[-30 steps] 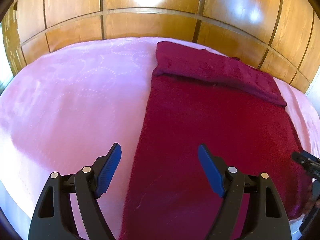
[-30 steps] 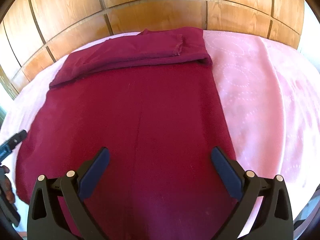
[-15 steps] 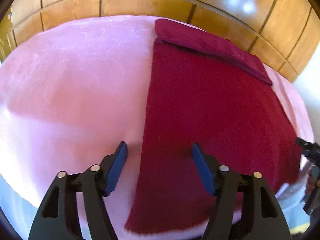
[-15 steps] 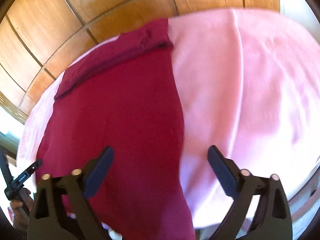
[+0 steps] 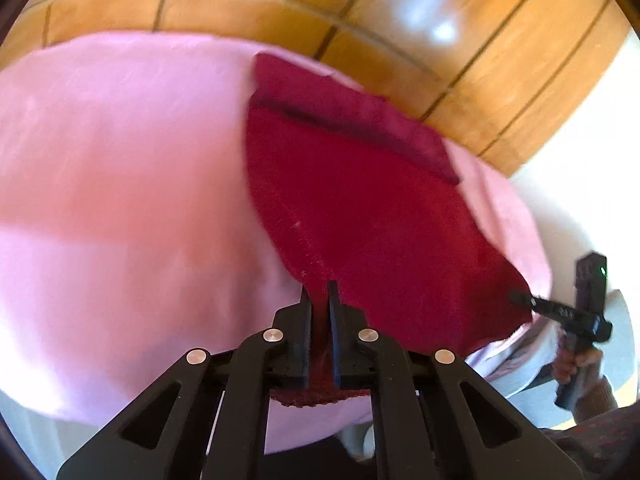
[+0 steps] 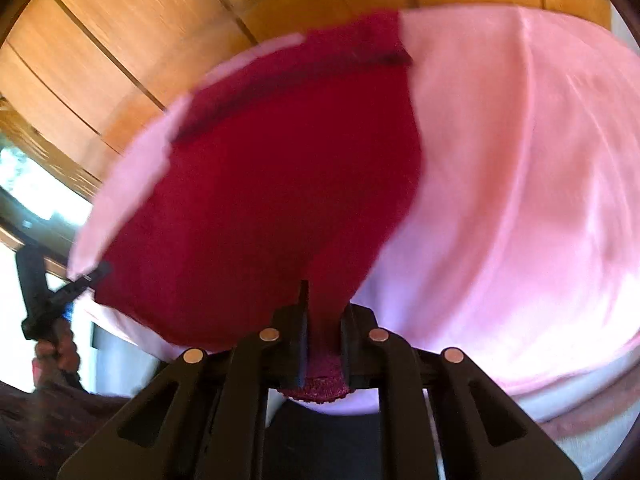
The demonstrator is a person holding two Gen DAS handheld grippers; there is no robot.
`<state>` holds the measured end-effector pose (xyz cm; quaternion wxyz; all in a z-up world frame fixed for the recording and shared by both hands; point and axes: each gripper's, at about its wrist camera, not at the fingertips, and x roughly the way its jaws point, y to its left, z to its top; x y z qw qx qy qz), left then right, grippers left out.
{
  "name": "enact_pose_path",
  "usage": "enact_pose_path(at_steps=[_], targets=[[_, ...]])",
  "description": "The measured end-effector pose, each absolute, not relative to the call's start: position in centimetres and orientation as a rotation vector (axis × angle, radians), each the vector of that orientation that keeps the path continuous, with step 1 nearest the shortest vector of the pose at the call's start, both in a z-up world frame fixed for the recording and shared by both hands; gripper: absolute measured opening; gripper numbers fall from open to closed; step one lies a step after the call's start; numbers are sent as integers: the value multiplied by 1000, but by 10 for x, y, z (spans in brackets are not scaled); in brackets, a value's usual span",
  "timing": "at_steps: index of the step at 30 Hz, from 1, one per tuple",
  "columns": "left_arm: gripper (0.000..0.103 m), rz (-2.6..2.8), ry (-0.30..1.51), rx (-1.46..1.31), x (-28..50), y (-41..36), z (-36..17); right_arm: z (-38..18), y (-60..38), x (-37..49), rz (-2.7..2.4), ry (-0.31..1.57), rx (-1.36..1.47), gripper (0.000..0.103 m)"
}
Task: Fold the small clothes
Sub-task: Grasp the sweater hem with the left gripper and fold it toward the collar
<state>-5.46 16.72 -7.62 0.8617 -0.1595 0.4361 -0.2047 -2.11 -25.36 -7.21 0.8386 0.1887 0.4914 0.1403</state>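
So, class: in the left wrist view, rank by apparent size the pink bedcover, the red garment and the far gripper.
1. pink bedcover
2. red garment
3. right gripper, though distance shrinks it.

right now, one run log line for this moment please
step: near-edge grasp | left gripper: shut on red garment | right gripper: closing on red garment | surface: pink cover

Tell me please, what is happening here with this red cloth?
A person is folding a dark red garment that lies on a pink blanket. The left gripper is shut on one near corner of it. The right gripper is closing on the other near corner, with the cloth between its jaws. The far end is already folded over.
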Motion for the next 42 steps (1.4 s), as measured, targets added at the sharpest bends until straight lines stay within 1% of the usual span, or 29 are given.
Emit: enact_pose_path(at_steps=[5, 9, 13, 14, 15, 16, 17, 18, 19, 20, 21, 25, 28, 29, 30, 31, 32, 34, 35, 38, 39, 42], targets=[[5, -488, 873, -414, -20, 165, -62, -55, -252, 29, 283, 934, 441, 11], [5, -463, 825, -457, 25, 165, -54, -64, -253, 71, 228, 926, 470, 11], [5, -409, 841, -467, 78, 163, -59, -72, -263, 115, 187, 931, 490, 11], [6, -401, 852, -484, 89, 163, -61, -74, -263, 122, 187, 929, 493, 14], [7, -378, 863, -511, 103, 167, -63, -75, -265, 133, 190, 923, 500, 21], [18, -343, 871, -536, 119, 171, -66, -75, -269, 138, 198, 908, 526, 29], [30, -323, 867, -556, 129, 177, -68, -74, -272, 141, 206, 894, 557, 51], [39, -305, 859, -569, 132, 183, -68, -71, -278, 143, 210, 877, 586, 64], [50, -262, 839, -584, 137, 190, -67, -68, -282, 141, 203, 857, 596, 72], [52, -251, 829, -585, 138, 194, -67, -66, -286, 138, 194, 838, 597, 86], [52, -252, 827, -580, 136, 198, -67, -64, -290, 135, 191, 831, 597, 88], [52, -283, 858, -515, 121, 206, -80, -78, -308, 108, 152, 862, 589, 91], [52, -310, 911, -443, 108, 197, -98, -93, -318, 89, 115, 900, 582, 91], [52, -321, 934, -412, 102, 192, -108, -102, -319, 84, 101, 921, 578, 89], [52, -318, 944, -395, 99, 188, -113, -108, -318, 82, 94, 937, 570, 79], [52, -311, 958, -377, 97, 183, -119, -116, -315, 81, 94, 953, 556, 73], [41, -315, 966, -369, 97, 180, -122, -119, -314, 83, 92, 956, 552, 63], [30, -302, 966, -341, 96, 173, -124, -121, -308, 84, 85, 950, 551, 56], [22, -304, 964, -336, 97, 172, -124, -121, -305, 88, 89, 951, 559, 46], [15, -300, 960, -332, 90, 173, -119, -121, -302, 94, 68, 965, 557, 26], [14, -302, 958, -335, 88, 175, -117, -119, -301, 89, 73, 963, 550, 23], [11, -311, 953, -342, 73, 184, -114, -112, -295, 76, 97, 960, 521, 21]])
